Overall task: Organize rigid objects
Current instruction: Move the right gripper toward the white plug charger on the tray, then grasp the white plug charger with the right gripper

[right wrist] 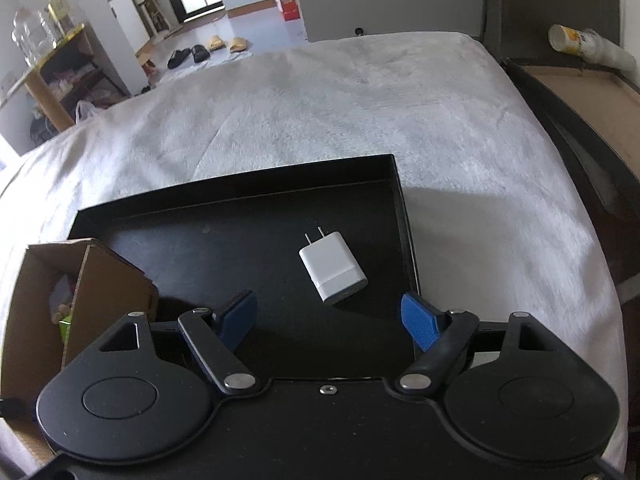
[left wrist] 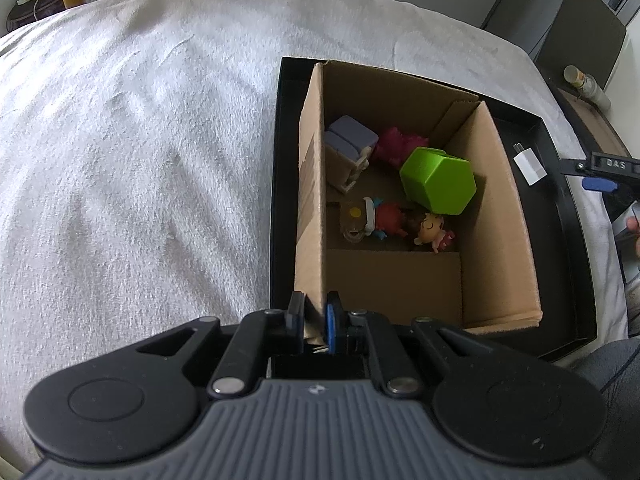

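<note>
- Charger point(right wrist: 333, 267) lay flat in the black tray point(right wrist: 240, 196), beside the cardboard box point(left wrist: 496, 184).
- Left gripper point(left wrist: 314, 320) pinched the box wall.
- Right gripper point(right wrist: 328, 320) stood wide, empty, above the charger.

White blanket point(right wrist: 320, 120), slippers point(right wrist: 224, 46) on pale floor point(right wrist: 248, 24)

Left tongs point(left wrist: 316, 322) clamped on near wall of the open brown cardboard box point(left wrist: 496, 216), which sits in the shallow black tray point(left wrist: 576, 280) on white fuzzy bedcover point(left wrist: 140, 160). Ahead inside the box: green hexagonal plastic block point(left wrist: 438, 182), small doll figures point(left wrist: 404, 224), grey-cushioned toy chair point(left wrist: 350, 146). White plug-in charger point(left wrist: 529, 164) lies on the tray right of the box; right tongs point(left wrist: 600, 176) just beyond it.
</note>
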Motion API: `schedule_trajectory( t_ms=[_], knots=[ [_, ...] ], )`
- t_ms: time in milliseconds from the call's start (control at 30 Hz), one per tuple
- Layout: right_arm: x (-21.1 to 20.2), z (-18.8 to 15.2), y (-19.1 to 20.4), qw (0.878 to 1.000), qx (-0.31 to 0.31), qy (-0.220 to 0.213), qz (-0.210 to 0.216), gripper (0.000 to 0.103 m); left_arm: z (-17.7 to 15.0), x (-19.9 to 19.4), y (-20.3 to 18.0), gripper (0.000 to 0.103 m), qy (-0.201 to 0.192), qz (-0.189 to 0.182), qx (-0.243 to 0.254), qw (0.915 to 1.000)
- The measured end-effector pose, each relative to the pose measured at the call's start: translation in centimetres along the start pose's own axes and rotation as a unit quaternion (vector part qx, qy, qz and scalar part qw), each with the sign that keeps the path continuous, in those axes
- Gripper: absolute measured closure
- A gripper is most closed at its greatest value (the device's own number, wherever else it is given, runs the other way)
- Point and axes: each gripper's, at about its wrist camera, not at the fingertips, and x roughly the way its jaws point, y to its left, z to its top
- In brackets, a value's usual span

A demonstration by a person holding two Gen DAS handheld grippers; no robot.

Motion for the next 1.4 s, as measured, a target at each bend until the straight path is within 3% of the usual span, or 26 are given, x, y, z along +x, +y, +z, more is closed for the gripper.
schedule_trajectory(
  t_ms=[167, 667, 767, 833, 900, 1133, 1400],
  knots=[
    [1.6, 0.8, 0.7, 1.0, -0.025, 0.007, 0.002, 0.024, 0.1, 0.2, -0.1, 0.093, 0.004, 0.002, 0.001, 1.0],
    [6.2, 2.9, 2.7, 0.99, -0.128, 0.023, -0.063, 0.027, 0.1, 0.4, -0.2, 0.093, 0.005, 0.007, 0.002, 1.0],
    [7.2, 2.8, 2.4, 0.988, -0.132, 0.049, -0.057, 0.038, 0.2, 0.5, -0.1, 0.093, 0.006, 0.006, 0.002, 1.0],
    [7.8, 2.5, 2.1, 0.988, -0.117, 0.087, -0.05, 0.062, 0.3, 0.5, 0.1, 0.093, 0.007, 0.002, -0.005, 1.0],
    [7.3, 2.3, 1.7, 0.99, -0.105, 0.091, -0.04, 0.066, 0.3, 0.5, 0.1, 0.093, 0.008, 0.001, -0.005, 1.0],
    [5.5, 0.1, 2.2, 0.989, -0.11, 0.095, -0.018, 0.067, 0.2, 0.3, -0.1, 0.092, 0.007, 0.001, -0.002, 1.0],
    [2.2, -1.3, 3.1, 0.992, -0.101, 0.072, -0.002, 0.067, 0.0, -0.2, -0.1, 0.093, 0.001, 0.002, -0.002, 1.0]
  ],
)
